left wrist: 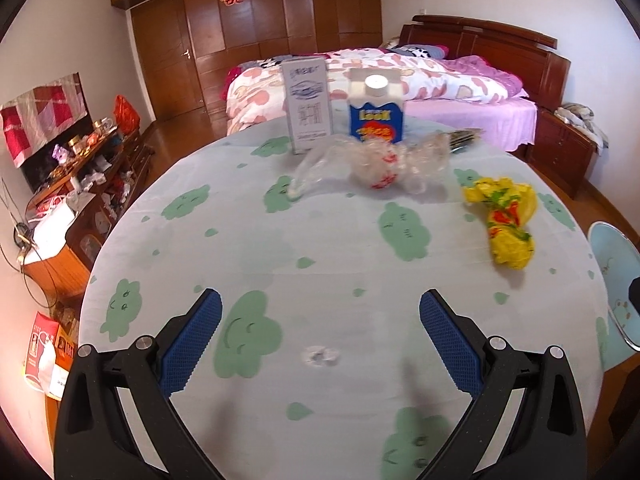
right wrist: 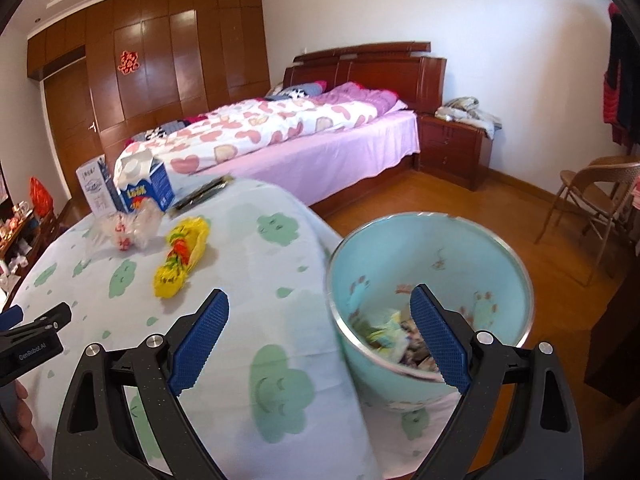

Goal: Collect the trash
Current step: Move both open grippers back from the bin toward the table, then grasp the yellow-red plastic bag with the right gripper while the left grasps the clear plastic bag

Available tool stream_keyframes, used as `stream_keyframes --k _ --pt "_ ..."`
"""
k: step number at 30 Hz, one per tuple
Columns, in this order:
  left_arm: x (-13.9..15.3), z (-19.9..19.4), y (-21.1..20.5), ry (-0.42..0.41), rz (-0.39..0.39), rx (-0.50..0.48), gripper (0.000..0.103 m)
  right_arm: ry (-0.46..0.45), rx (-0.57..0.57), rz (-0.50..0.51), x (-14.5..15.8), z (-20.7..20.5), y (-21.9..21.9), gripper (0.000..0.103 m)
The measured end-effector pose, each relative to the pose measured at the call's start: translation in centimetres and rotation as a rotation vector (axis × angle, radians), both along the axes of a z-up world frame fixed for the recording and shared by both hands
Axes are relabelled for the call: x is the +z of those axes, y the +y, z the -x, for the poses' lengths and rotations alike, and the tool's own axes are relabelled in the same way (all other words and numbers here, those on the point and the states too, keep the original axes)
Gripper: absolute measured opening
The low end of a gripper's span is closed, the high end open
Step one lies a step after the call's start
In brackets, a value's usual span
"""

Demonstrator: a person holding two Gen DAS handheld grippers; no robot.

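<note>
My right gripper (right wrist: 320, 338) is spread and empty, hanging over the counter's (right wrist: 240, 280) edge beside the bin (right wrist: 500, 264), which already holds some scraps. My left gripper (left wrist: 320, 340) is likewise spread and empty, low over the near cloth. I judge I'm between pickups. Still on the counter, far side: a carton (left wrist: 376, 110) and a box (left wrist: 308, 104) standing, the clear plastic wad (left wrist: 376, 162) in front of them, and the yellow wrapper (left wrist: 506, 220) lying nearest the bin. Next I'd reach forward for that wrapper and close on its bunched middle.
</note>
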State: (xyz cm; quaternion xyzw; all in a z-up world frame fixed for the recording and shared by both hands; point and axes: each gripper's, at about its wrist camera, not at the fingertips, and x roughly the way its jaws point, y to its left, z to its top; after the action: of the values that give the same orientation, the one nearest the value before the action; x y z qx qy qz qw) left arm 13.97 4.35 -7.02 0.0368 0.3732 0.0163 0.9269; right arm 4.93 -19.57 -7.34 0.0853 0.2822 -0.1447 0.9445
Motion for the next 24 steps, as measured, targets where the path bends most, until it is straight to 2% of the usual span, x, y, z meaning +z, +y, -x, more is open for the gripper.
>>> stream_keyframes --k 7,13,18,24 --pt "-0.5 -1.2 2.4 0.008 -0.006 0.049 0.097 0.029 0.039 0.017 -0.4 -1.9 2.1 0.091" --pt "-0.9 -2.3 4.3 0.045 0.035 0.070 0.097 0.060 0.074 0.006 -0.6 -4.1 3.5 0.091" --pt "-0.8 -2.9 5.0 0.039 0.003 0.078 0.097 0.077 0.109 0.011 -0.4 -6.3 4.9 0.090" --pt "-1.1 -4.1 6.3 0.066 0.018 0.089 0.097 0.112 0.130 -0.039 -0.2 -9.9 6.0 0.090"
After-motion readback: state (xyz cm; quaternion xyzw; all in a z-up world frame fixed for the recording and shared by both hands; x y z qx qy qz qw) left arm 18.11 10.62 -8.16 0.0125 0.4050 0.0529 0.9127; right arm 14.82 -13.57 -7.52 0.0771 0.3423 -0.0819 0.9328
